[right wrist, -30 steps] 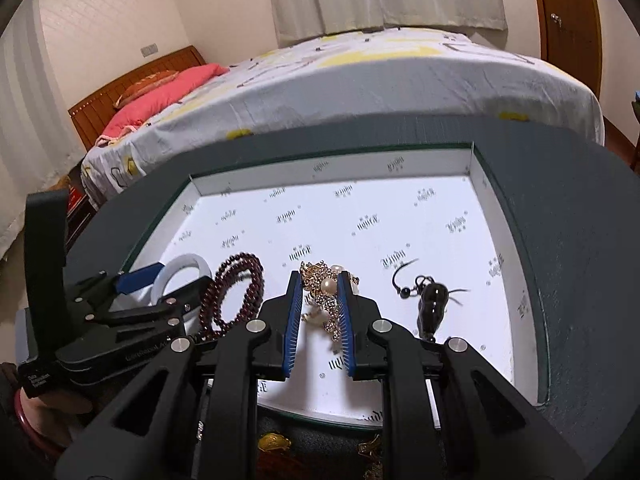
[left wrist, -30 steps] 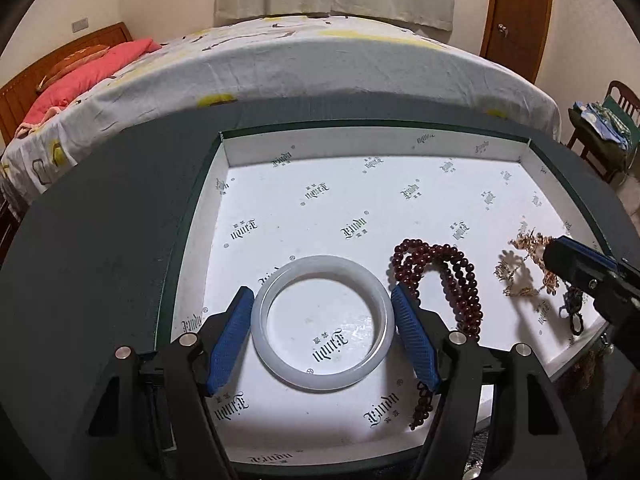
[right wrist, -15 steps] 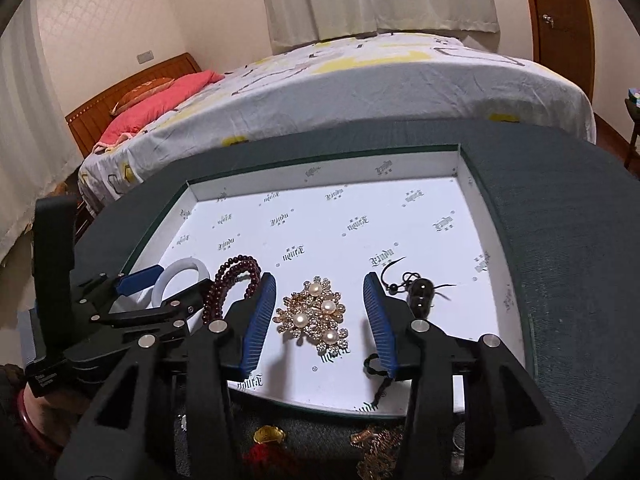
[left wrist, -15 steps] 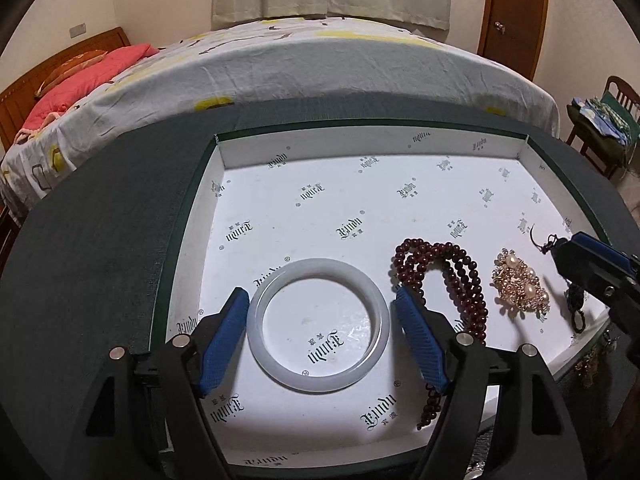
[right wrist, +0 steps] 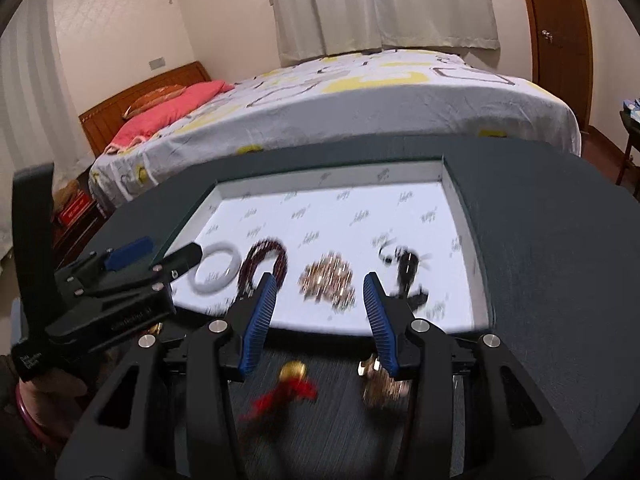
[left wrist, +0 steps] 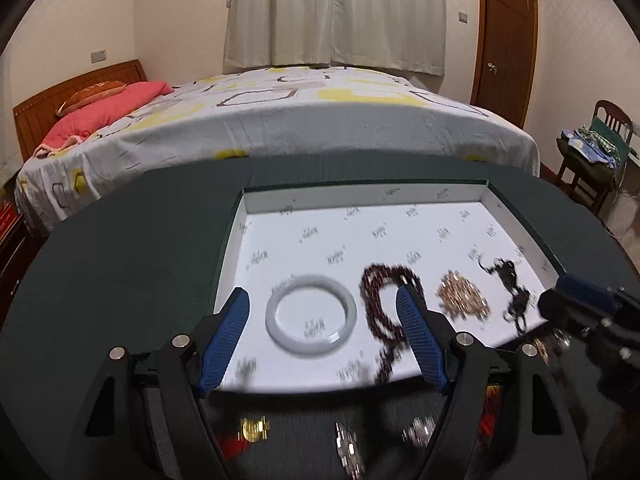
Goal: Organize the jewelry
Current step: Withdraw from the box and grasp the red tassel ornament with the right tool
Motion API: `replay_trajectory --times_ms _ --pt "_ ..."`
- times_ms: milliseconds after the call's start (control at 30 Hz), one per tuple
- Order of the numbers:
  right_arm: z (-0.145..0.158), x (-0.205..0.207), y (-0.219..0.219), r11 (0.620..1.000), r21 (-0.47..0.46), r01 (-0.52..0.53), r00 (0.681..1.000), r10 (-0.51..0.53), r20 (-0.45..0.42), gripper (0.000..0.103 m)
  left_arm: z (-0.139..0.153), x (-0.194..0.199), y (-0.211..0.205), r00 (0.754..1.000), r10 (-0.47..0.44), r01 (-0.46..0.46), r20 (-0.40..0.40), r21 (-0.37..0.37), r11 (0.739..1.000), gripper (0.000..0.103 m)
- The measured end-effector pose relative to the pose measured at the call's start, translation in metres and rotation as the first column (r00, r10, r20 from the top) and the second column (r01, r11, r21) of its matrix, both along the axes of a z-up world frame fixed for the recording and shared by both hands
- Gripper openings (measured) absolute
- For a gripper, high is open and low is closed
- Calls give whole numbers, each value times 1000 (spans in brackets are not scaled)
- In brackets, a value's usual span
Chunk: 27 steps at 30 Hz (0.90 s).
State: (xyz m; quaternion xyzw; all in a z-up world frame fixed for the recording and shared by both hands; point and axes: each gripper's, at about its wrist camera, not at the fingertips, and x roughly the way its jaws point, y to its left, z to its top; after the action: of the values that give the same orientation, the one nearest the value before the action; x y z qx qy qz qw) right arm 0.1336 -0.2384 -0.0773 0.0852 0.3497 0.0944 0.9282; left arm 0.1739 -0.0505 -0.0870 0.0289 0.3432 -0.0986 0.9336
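A shallow tray point(left wrist: 486, 197) sits on the bench point(left wrist: 120, 248), with a bed point(left wrist: 304, 120) behind it. In the tray, along its near edge, lie from left to right a bangle point(left wrist: 310, 315), a bead bracelet point(left wrist: 382, 300), a brooch point(left wrist: 463, 295) and a pendant on a cord point(left wrist: 508, 280), each apart from its neighbours. More trinkets point(right wrist: 296, 384) lie on the bench before the tray.

The right gripper point(right wrist: 320, 300) lets go of the brooch point(right wrist: 328, 282), which now lies in the tray point(right wrist: 332, 178). Both grippers sit nearer and higher; the left gripper point(left wrist: 322, 312) no longer straddles the bangle point(left wrist: 311, 315).
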Motion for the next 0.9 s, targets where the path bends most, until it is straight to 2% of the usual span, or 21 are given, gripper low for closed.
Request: replay_trajectory --times_ms 400,633,733,900 --pt "-27 -38 16 999 -29 -30 998 28 -63 45 -15 -57 18 998 58 -57 -23 53 997 73" --pt "-37 -33 29 998 -52 -44 995 39 -95 45 -23 -66 31 994 98 -95 -58 55 994 73" --pt "-43 -27 33 997 -65 -47 992 39 -119 56 -24 -66 31 994 97 -94 -55 59 994 73" --pt "-53 -18 38 994 -94 -57 986 42 -159 56 -29 -66 30 993 92 -88 -70 62 994 73"
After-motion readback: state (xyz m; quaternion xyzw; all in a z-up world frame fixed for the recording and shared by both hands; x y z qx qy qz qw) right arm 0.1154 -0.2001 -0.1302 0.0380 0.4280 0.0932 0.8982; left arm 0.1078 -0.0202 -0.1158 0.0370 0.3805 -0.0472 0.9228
